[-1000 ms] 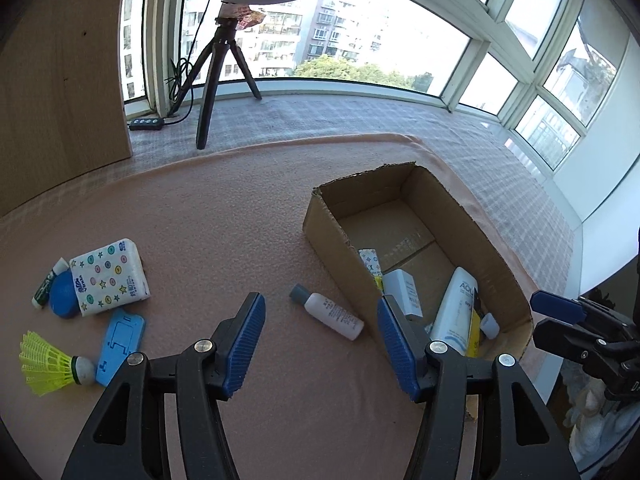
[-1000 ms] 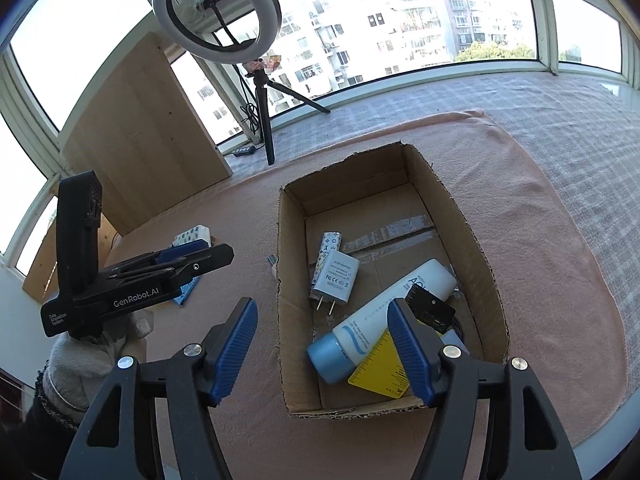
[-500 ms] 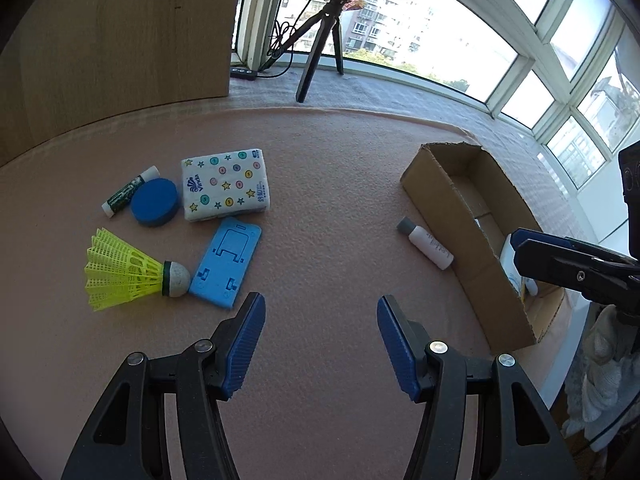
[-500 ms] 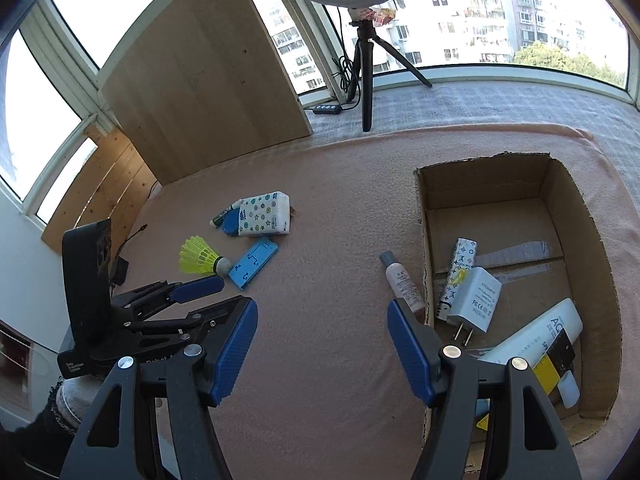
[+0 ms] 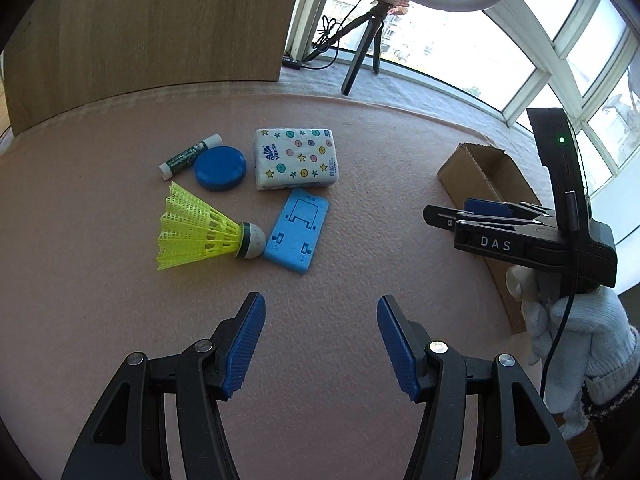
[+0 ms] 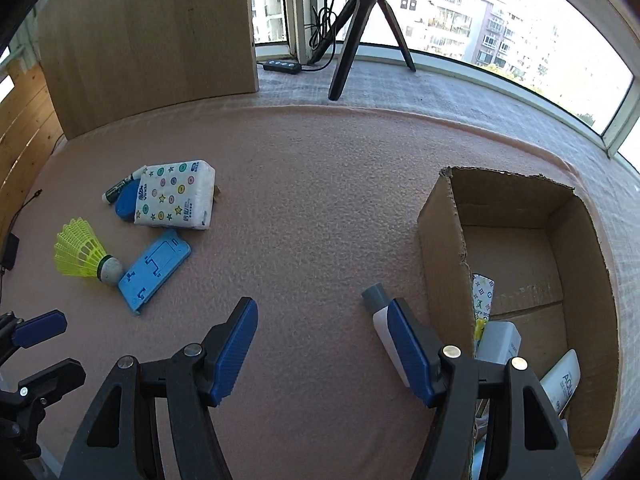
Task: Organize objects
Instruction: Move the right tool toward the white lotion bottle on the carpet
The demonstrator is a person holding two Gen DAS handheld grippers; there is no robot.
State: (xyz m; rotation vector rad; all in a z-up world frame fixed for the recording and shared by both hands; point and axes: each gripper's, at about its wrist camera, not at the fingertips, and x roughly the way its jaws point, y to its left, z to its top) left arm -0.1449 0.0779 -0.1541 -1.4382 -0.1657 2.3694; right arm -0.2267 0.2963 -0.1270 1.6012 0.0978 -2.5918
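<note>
Objects still to be sorted lie in 1 loose cluster on the pink mat [image 5: 360, 152], well apart from the cardboard box [image 6: 440, 240] at the right. Farthest left in the left wrist view is a glue stick [image 5: 190, 156] touching a blue round lid [image 5: 220, 168], probably set down together. Below them a yellow shuttlecock [image 5: 200, 232] lies on its side, its cork tip against a blue phone stand [image 5: 298, 232]. Above the stand sits a tissue pack [image 5: 296, 158] printed with stars and dots; its brand reads roughly "Vinda". All 5 look easy to reach from above, flat on the mat.

The left gripper [image 5: 320, 344] hangs over bare mat just short of the phone stand, jaws spread with nothing between them. The right gripper [image 6: 322, 350] is likewise spread and empty; its body shows "DAS" in the left wrist view, held by a white-gloved hand [image 5: 576, 332].

Right of centre, a small white bottle [image 6: 378, 316] with a grey cap lies on the mat just outside the box wall, partly behind the right gripper's finger. Inside the box are a patterned tube [image 6: 482, 300], a white charger [image 6: 500, 340] and a white tube [image 6: 564, 380] lettered "AQU", the rest cut off. The bottle seems the nearest thing left to box.
</note>
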